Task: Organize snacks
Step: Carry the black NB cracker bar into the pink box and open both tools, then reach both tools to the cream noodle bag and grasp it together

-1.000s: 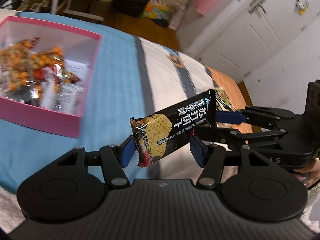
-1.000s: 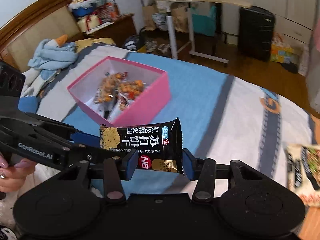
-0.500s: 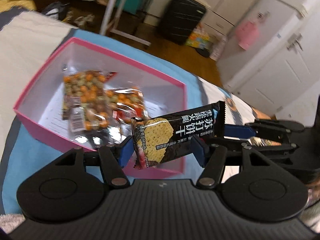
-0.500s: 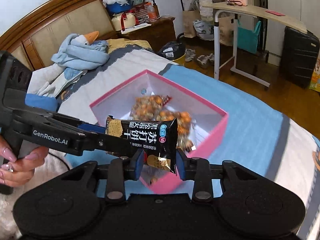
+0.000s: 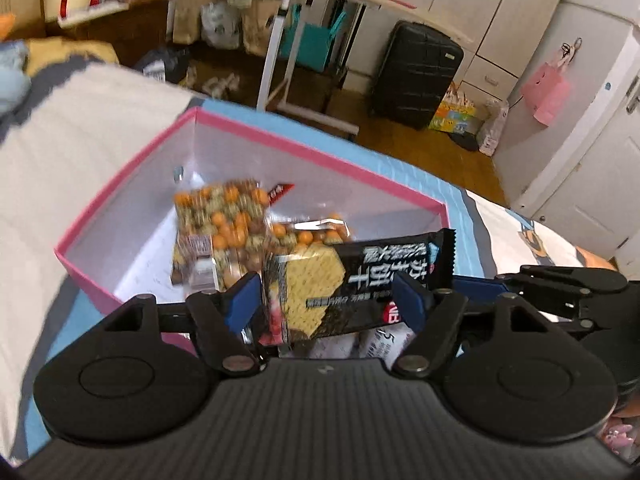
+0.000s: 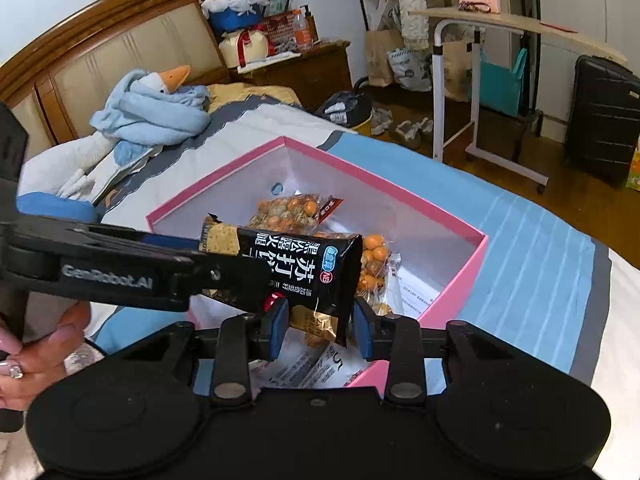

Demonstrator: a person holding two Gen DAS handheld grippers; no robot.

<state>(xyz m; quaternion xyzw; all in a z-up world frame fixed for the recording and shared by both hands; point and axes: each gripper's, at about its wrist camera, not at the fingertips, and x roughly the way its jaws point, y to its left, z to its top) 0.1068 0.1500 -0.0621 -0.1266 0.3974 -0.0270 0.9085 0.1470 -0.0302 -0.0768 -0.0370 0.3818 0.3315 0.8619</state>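
A bed (image 6: 540,248) with a blue and white cover fills the middle of both views, and a pink box (image 5: 132,184) (image 6: 460,280) sits open on it. In the right wrist view a black suitcase (image 6: 604,120) stands at the far right edge, and a goose plush toy (image 6: 152,112) wrapped in blue lies at the upper left by the headboard. Inside the box lie bags of orange and green snack balls (image 5: 224,216) (image 6: 292,212), toward its centre.

A black cracker packet (image 5: 356,284) (image 6: 304,272) hangs over the near part of the box, in the lower middle of each frame. The left gripper (image 5: 328,304) has just been opening; its blue pads stand on either side of the packet's end and seem to have let go of it. The right gripper (image 6: 320,326) sits narrow around the packet's other end, its jaws having opened slightly, though whether the pads press on the wrapper I cannot tell. A hand (image 6: 28,344) shows at the lower left of the right wrist view.
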